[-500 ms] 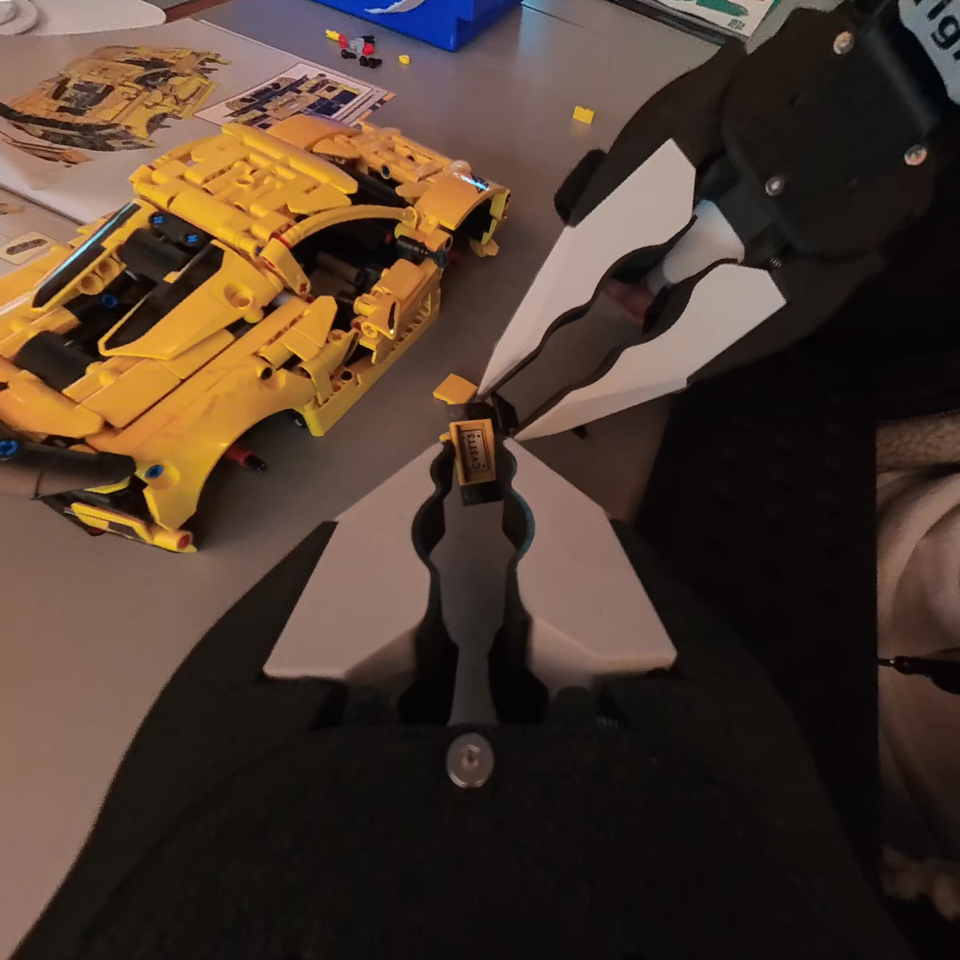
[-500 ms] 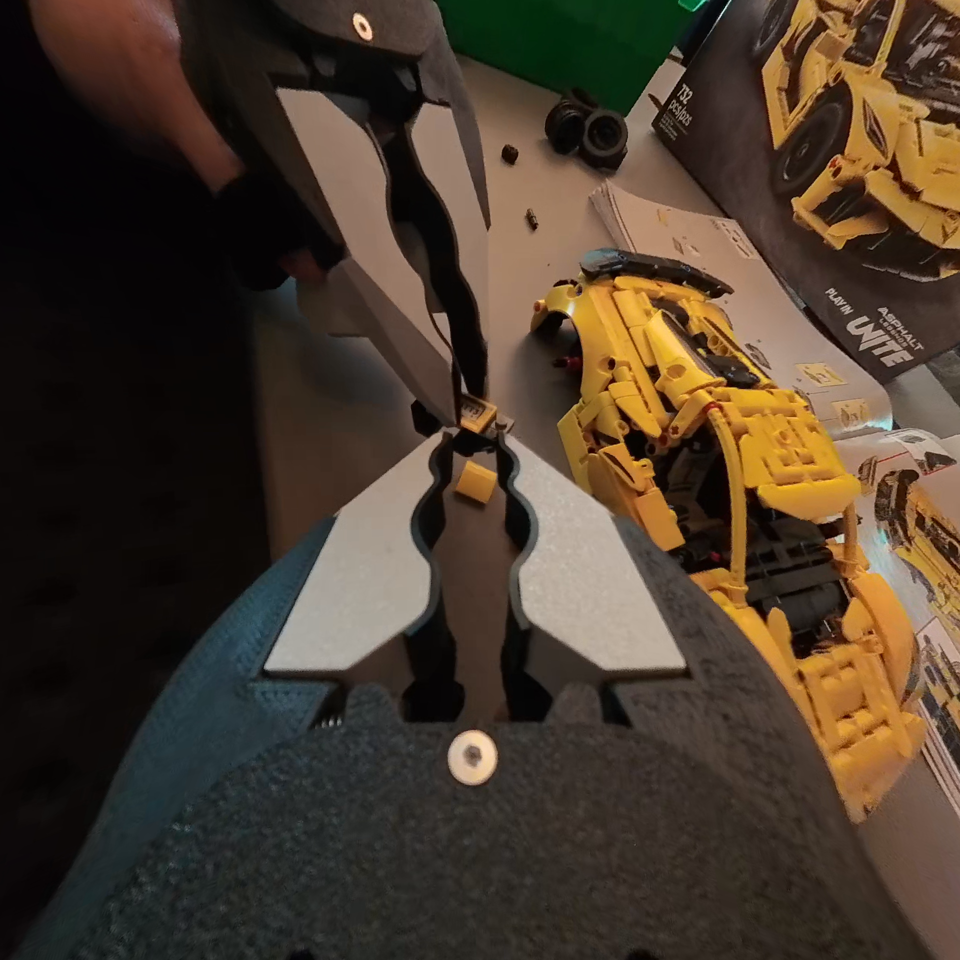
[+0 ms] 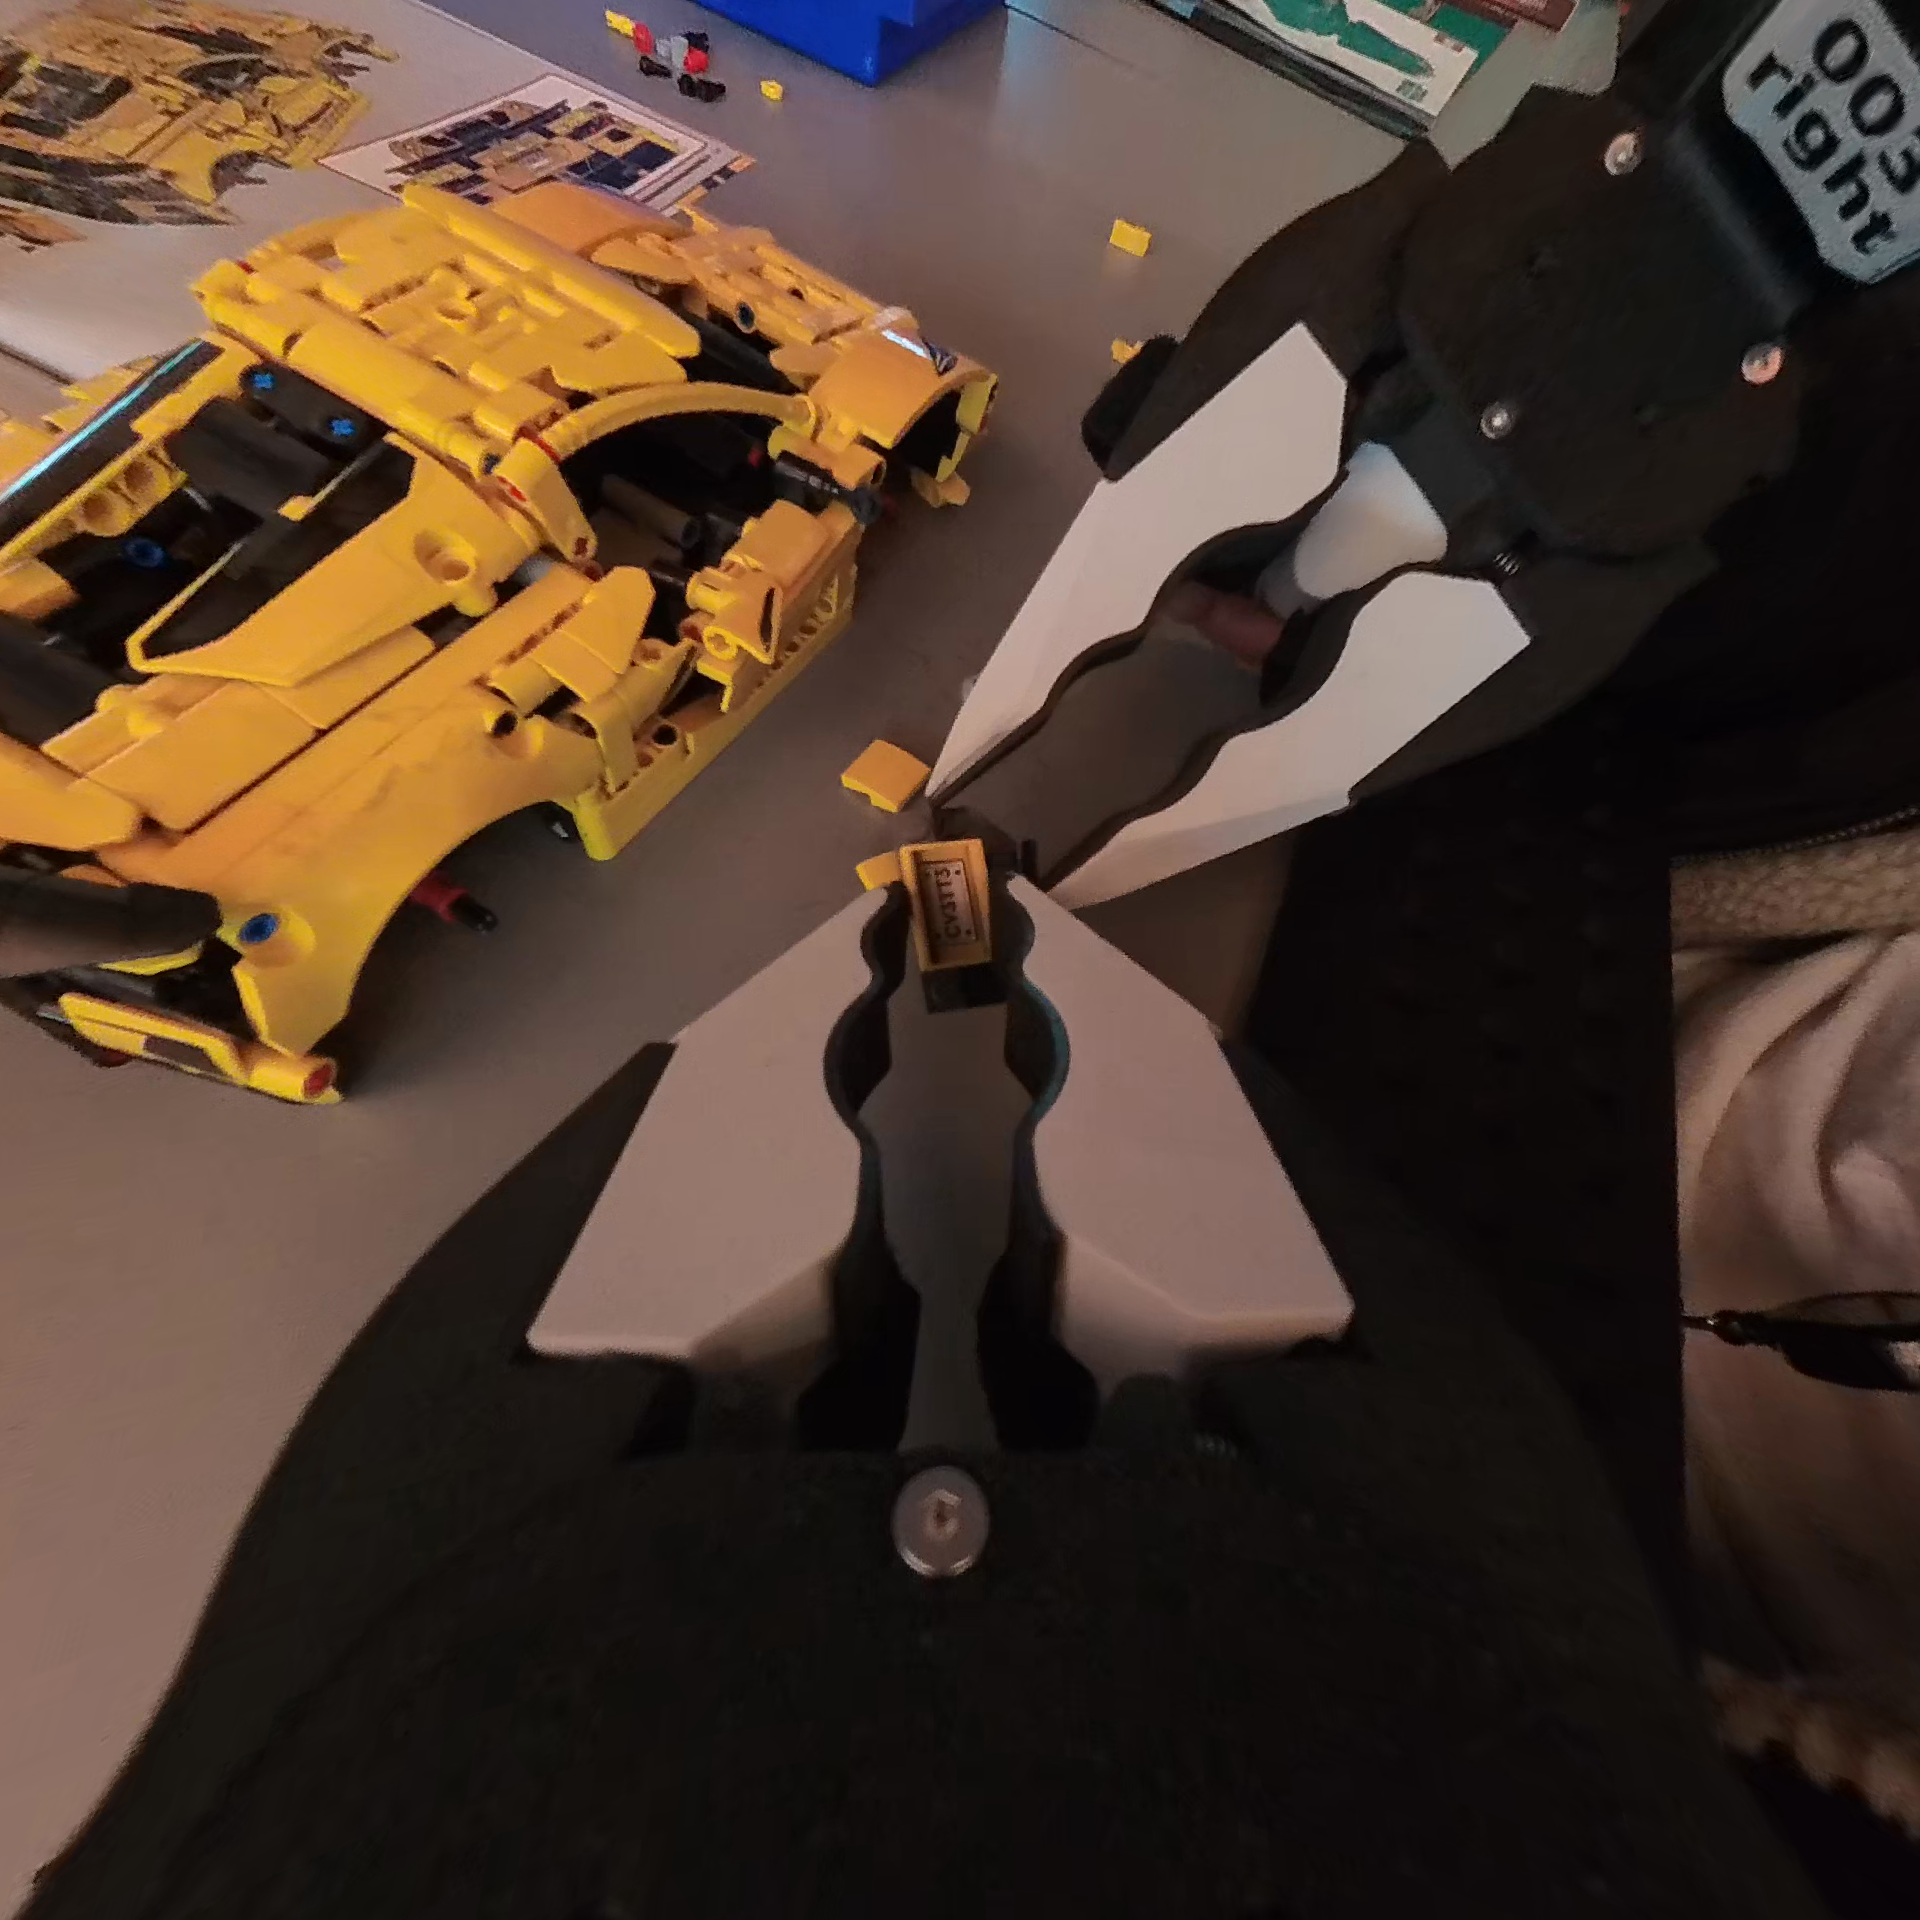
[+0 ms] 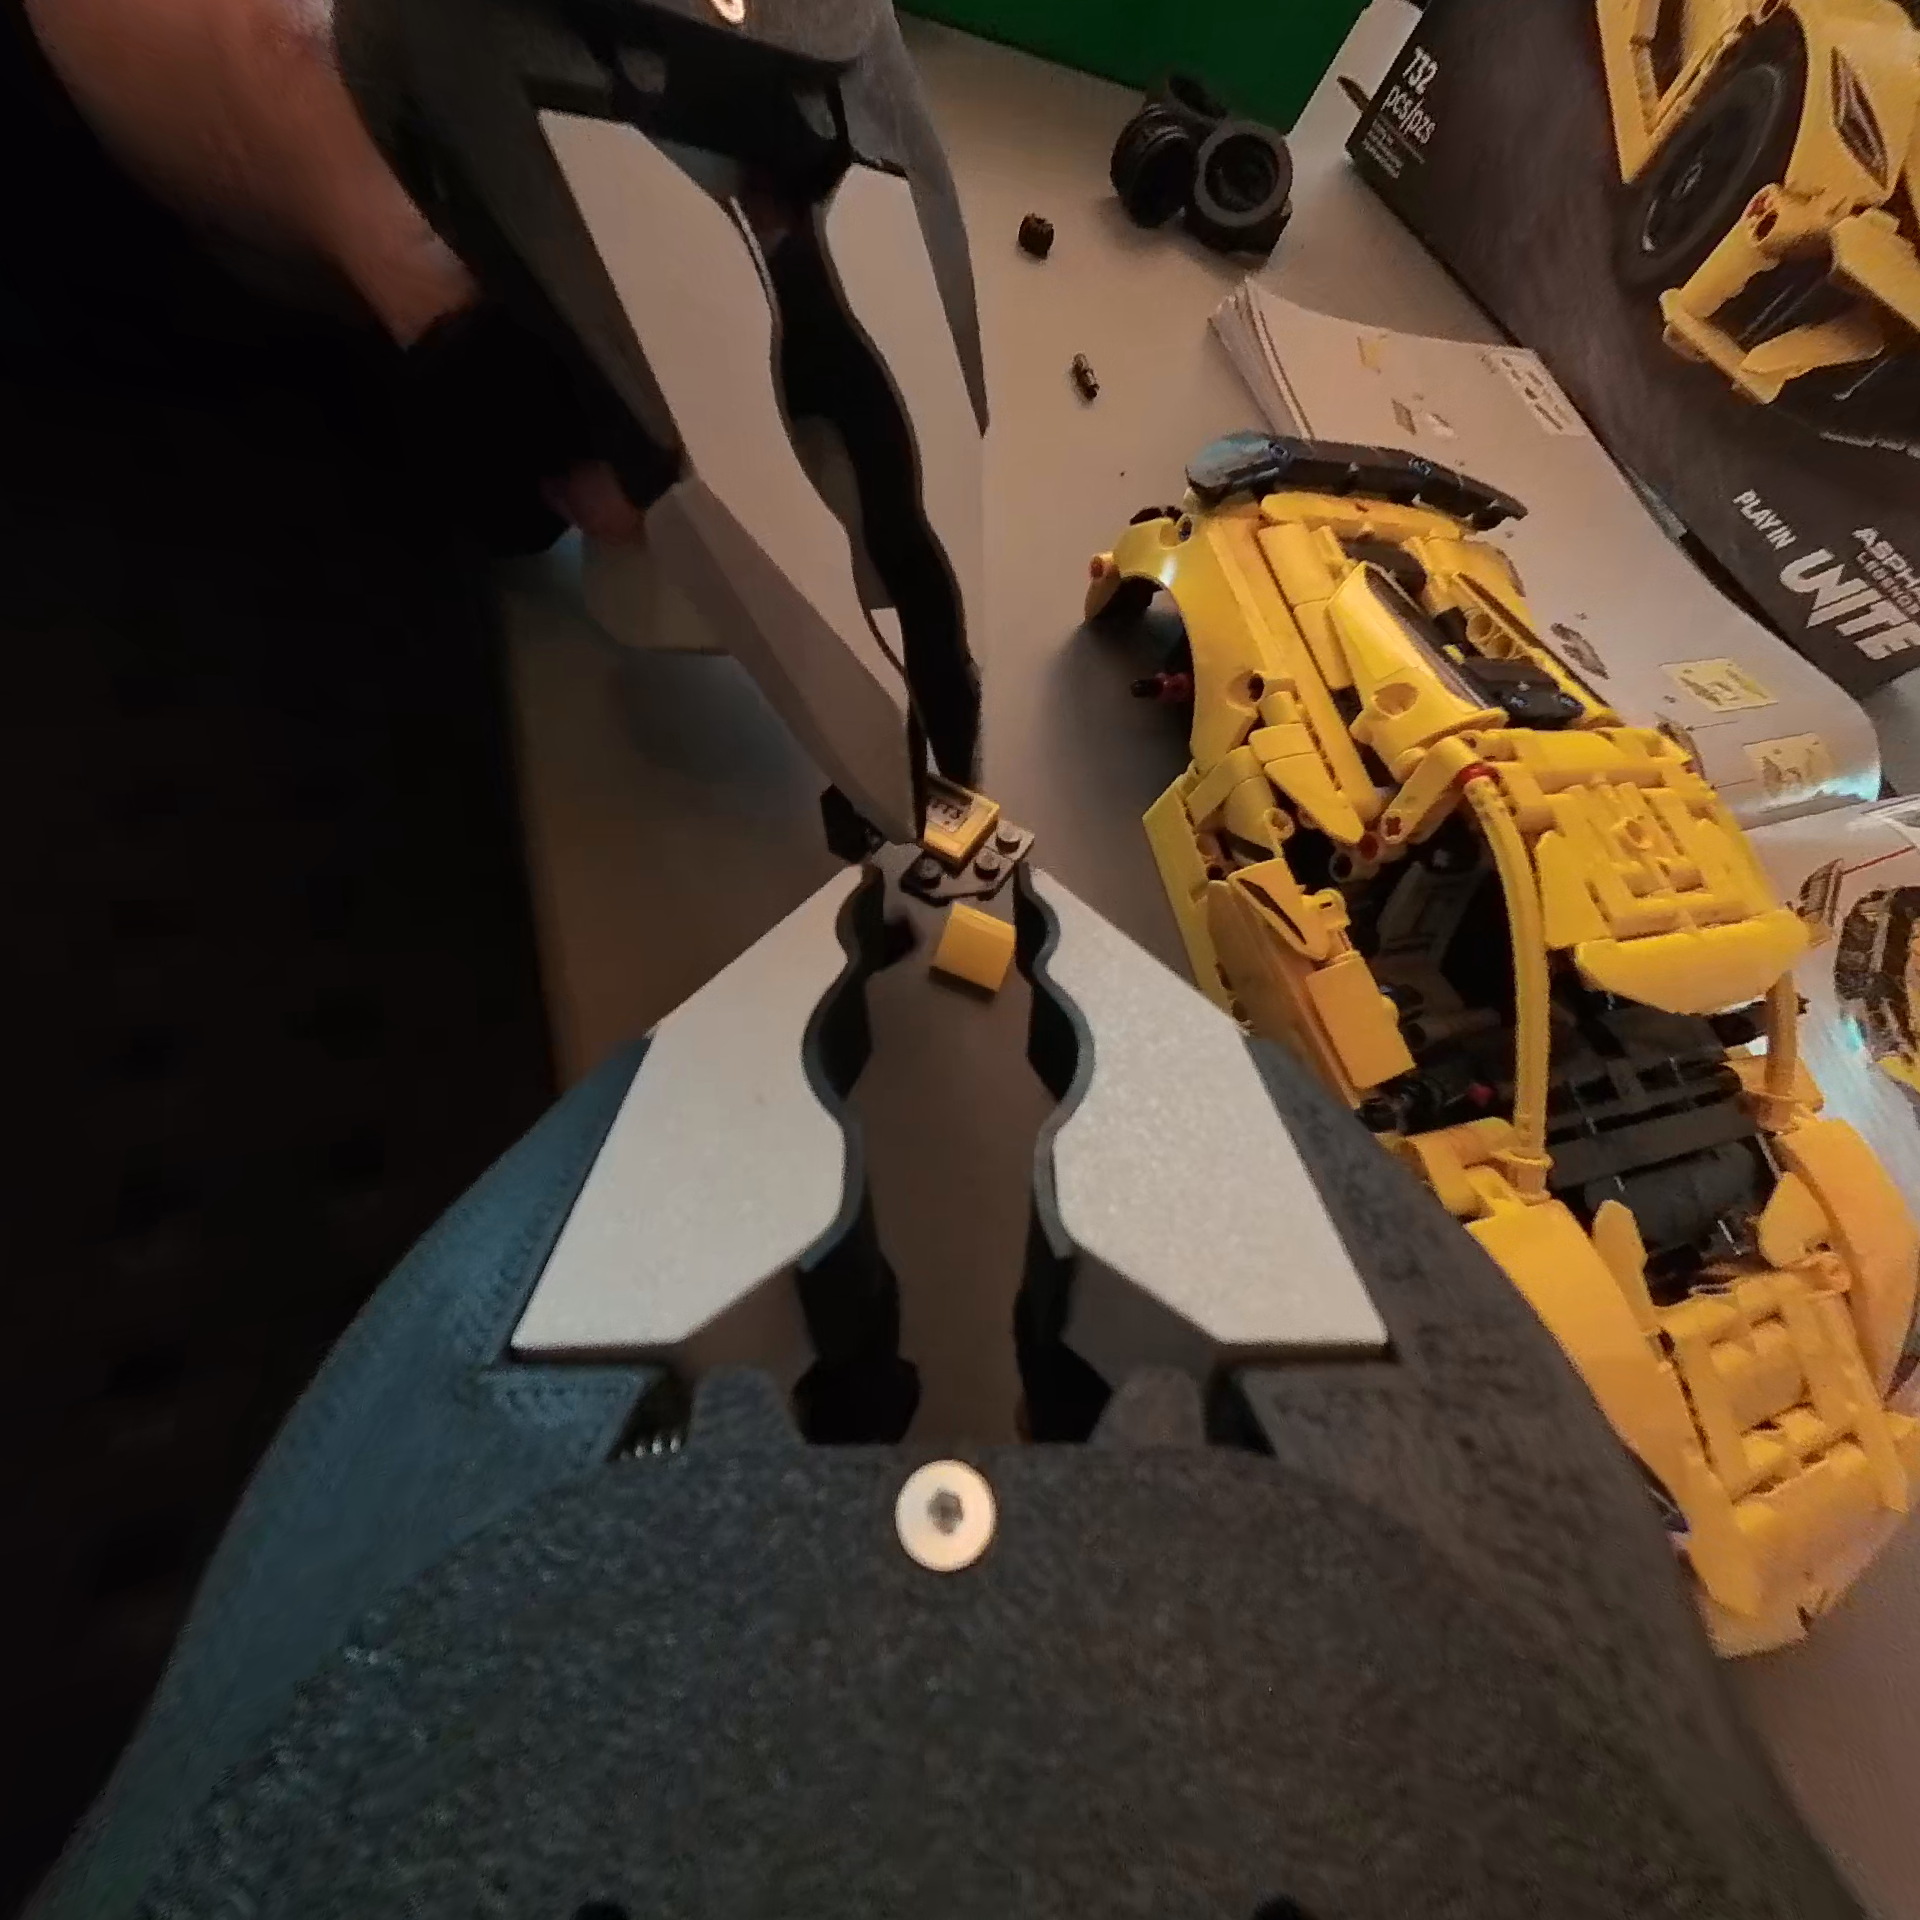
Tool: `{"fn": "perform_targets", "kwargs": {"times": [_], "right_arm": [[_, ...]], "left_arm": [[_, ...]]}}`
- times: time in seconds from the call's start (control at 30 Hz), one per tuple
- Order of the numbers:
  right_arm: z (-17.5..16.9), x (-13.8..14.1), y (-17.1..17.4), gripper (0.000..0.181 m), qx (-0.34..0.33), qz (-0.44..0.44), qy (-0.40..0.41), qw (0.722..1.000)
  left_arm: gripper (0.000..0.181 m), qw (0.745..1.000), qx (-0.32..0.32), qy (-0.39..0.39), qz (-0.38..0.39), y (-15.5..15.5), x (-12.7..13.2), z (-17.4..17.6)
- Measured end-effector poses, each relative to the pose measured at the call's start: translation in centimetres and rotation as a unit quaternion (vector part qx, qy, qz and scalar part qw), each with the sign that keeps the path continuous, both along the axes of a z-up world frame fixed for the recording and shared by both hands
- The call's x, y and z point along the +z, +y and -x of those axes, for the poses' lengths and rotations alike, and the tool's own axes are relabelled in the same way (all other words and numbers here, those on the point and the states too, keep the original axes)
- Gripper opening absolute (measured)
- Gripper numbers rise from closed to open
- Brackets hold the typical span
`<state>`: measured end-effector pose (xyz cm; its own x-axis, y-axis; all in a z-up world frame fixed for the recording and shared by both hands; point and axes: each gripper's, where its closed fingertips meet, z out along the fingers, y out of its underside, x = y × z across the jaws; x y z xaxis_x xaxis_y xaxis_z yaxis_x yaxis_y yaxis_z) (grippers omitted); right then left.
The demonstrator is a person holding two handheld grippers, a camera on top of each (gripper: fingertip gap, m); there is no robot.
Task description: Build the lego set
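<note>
Two grippers meet tip to tip above the counter (image 3: 312,1299): left gripper (image 3: 948,902) jaws pinch the yellow printed tile (image 3: 948,904), right gripper (image 4: 940,878) jaws clamp the black plate (image 4: 951,871) under it, beside the yellow car (image 3: 436,582).

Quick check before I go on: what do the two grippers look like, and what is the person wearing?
Both grippers match: the left gripper and right gripper have pale grey wedge-shaped fingers with wavy black inner pads, on textured black bodies with silver screws. The right carries a white label. A dark sleeve and pale fleecy garment show.
</note>
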<state>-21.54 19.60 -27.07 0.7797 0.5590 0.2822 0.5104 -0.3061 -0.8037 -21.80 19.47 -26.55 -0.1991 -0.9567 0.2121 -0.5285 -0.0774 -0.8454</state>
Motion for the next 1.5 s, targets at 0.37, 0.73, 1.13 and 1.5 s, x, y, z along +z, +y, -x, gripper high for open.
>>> {"fn": "perform_targets", "kwargs": {"times": [0.37, 0.73, 1.13, 1.5], "right_arm": [[-0.1, 1.0, -2.3, 0.023, 0.03, 0.059, 0.085, 0.994], [2.0, -3.1, -4.0, 0.02, 0.092, 0.147, 0.019, 0.985], [2.7, -1.9, -4.1, 0.014, 0.111, 0.117, 0.007, 0.987], [2.1, -3.1, -4.0, 0.022, 0.104, 0.14, 0.025, 0.984]], "left_arm": [[0.015, 0.999, 0.038, -0.01, -0.007, 1.6, 0.4, 0.5], [0.015, 0.999, 0.022, 0.004, -0.026, 1.1, -0.2, 0.4], [0.015, 1.0, 0.017, 0.003, -0.023, 0.9, -0.2, 0.5], [0.015, 1.0, 0.015, 0.003, -0.023, 0.8, -0.2, 0.5]]}}
